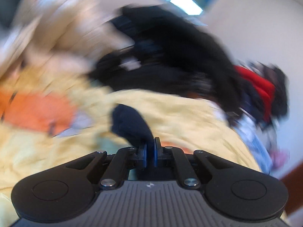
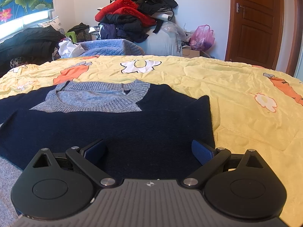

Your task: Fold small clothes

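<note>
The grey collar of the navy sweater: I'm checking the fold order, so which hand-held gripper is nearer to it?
Cannot tell. The right hand-held gripper hovers open over the sweater's body, below the collar. The left hand-held gripper pinches navy fabric, collar unseen.

No words, brand names or numbers can be read in either view; the only sign is a small white emblem, round and split into four, on the grey ribbed body of the left gripper point(image 1: 150, 152) and again on the right gripper point(image 2: 148, 151).
</note>
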